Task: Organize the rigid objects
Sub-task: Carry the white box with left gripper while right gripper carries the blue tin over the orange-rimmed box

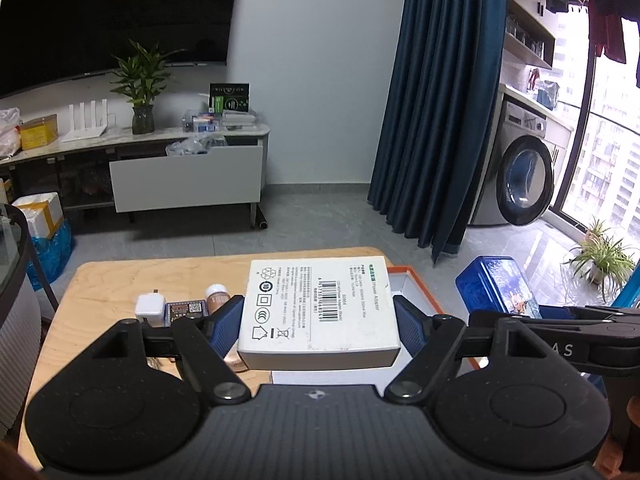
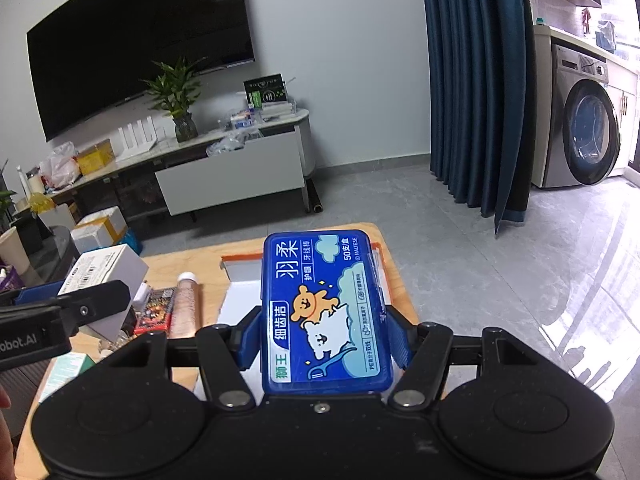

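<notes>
Left claw (image 1: pixel 319 322) gripping white box (image 1: pixel 320 312), above tray rim (image 1: pixel 416 276)

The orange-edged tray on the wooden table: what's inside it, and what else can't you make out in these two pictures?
- Orange-edged tray: in both views its contents are hidden by the held white box and blue case.
- Pinkish bottle: left view, partly behind the left gripper.
- White box's fine print: too small.
- Wooden table: near edge hidden by the gripper bodies.

Two close wrist views, angled down, sharing wooden table (image 1: pixel 120 280)
</notes>
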Demonstrator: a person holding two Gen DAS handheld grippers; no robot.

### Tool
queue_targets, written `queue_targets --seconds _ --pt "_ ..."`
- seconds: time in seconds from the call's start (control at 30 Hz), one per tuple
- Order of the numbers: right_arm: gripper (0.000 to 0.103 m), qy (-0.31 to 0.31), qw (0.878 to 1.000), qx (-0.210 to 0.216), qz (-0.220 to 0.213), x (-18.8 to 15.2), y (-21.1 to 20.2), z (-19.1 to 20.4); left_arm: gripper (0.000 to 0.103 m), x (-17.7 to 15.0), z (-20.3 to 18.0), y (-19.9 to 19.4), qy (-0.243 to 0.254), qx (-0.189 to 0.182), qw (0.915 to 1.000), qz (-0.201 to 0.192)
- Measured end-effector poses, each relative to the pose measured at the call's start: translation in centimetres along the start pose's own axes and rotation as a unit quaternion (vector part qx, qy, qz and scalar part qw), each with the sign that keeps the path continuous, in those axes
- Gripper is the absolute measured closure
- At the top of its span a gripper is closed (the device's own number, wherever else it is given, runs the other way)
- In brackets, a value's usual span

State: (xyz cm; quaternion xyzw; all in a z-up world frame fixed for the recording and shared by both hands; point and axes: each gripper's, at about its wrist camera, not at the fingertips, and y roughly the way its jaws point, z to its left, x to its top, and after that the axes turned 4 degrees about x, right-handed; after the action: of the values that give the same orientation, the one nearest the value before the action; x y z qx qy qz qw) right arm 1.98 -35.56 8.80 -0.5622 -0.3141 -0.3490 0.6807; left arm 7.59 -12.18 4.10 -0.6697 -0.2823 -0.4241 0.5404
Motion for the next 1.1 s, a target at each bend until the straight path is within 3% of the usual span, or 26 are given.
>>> queue_targets --seconds 0.33,1.1 --pt "0.029 -0.005 1.0 0.005 -0.007 0.7 -0.9 0.0 0.024 0.3 -0.8 -0.7 0.0 0.014 0.9998 -0.012" --pt "0.029 -0.011 1.0 0.003 0.005 1.7 1.7 0.8 0.024 0.5 -1.1 1.5 0.01 0.015 0.9998 -0.002"
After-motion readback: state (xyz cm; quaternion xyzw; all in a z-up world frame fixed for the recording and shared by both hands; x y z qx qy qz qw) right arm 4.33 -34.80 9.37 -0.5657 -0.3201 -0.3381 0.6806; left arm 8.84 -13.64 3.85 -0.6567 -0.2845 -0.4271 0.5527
